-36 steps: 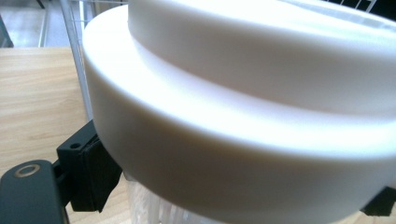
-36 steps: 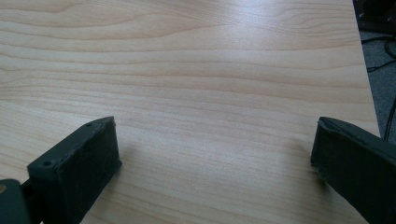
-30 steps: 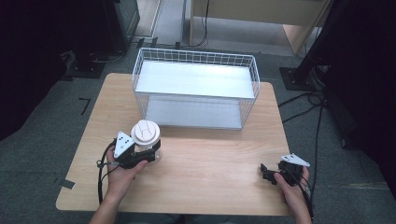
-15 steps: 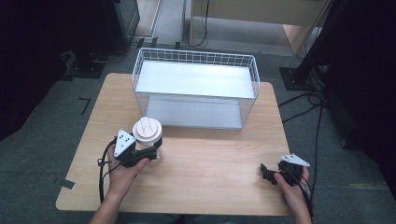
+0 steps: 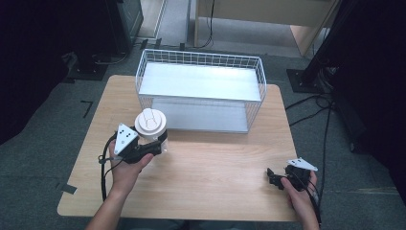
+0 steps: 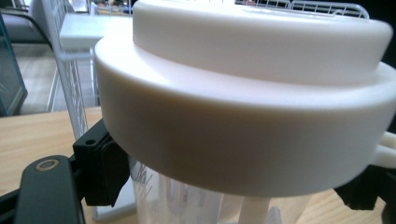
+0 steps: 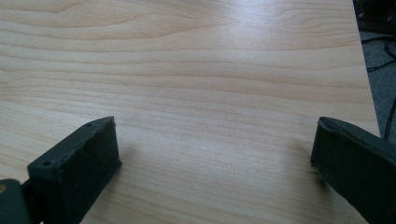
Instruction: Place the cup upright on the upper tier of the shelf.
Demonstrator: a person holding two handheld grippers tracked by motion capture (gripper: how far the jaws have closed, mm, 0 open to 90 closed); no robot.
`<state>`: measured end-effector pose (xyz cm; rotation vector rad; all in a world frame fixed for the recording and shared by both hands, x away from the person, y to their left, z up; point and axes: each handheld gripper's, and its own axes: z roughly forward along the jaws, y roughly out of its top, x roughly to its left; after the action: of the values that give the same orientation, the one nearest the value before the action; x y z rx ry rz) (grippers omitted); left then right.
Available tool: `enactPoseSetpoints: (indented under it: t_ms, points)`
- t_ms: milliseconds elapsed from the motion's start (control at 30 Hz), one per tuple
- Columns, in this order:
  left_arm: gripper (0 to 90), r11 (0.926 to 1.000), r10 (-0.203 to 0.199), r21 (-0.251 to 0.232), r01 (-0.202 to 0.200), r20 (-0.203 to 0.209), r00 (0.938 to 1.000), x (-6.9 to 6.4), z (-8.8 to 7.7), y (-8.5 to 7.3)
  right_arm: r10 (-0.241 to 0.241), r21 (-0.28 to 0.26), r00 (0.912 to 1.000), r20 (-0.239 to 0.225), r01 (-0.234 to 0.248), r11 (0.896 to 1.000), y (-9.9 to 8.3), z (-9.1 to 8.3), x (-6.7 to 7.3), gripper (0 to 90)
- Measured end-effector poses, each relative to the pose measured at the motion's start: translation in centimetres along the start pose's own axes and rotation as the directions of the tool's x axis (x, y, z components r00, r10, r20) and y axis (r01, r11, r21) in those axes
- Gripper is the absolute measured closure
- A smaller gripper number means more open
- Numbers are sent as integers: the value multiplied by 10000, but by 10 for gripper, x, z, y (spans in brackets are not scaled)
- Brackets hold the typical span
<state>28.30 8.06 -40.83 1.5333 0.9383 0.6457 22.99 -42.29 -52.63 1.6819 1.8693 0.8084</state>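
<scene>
High view: a clear cup [image 5: 152, 128] with a white lid is seen at the left half of the desk [image 5: 215, 163], just in front of the near left corner of a white wire basket [image 5: 201, 91]. The cup is pinched by the left tongs [image 5: 160, 143], whose black jaws are pressed against its sides below the lid; the jaws have just been closing, with the cup between them. The tongs are carried by the person's left hand [image 5: 125, 163], a grey three-cornered plate being noted on top and a black cable trailing toward the near edge. Whether the cup's base touches the desk cannot be told from this view.

The left gripper view adds what is not resolved from above: the lid [image 6: 243, 93] is recorded at very close range, with the transparent wall of the cup [image 6: 173, 200] under it and a black pad set against that wall at either side. The basket's wire [image 6: 70, 70] is seen behind, to the left.

The right tongs [image 5: 274, 178] are noted at the near right part of the desk, well apart from the cup, carried by the right hand [image 5: 301, 189]. In the right gripper view their jaws are shown spread wide, with bare wood grain [image 7: 210, 84] between them and nothing gripped.
</scene>
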Motion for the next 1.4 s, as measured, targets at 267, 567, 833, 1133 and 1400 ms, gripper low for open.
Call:
enactPoseSetpoints:
  t_ms: [267,567,833,1133,1400]
  points:
    - [153,9986,252,-460,-253,-9,9997,-3,1,21,-16,1,10000,2,16,10000,0,0,0,9]
    - [155,9951,413,-896,-410,12,9991,-4,1,46,-15,7,10000,1,15,10000,0,0,0,9]
    - [156,9904,569,-1262,-555,75,9984,-10,1,69,-15,-9,10000,-3,15,10000,0,0,0,9]
    - [156,9844,796,-1578,-775,65,9968,-14,6,98,-17,-6,10000,1,17,10000,0,0,0,9]
    - [156,9794,962,-1782,-953,-36,9954,-14,11,118,-14,-9,10000,-5,14,10000,0,0,0,9]
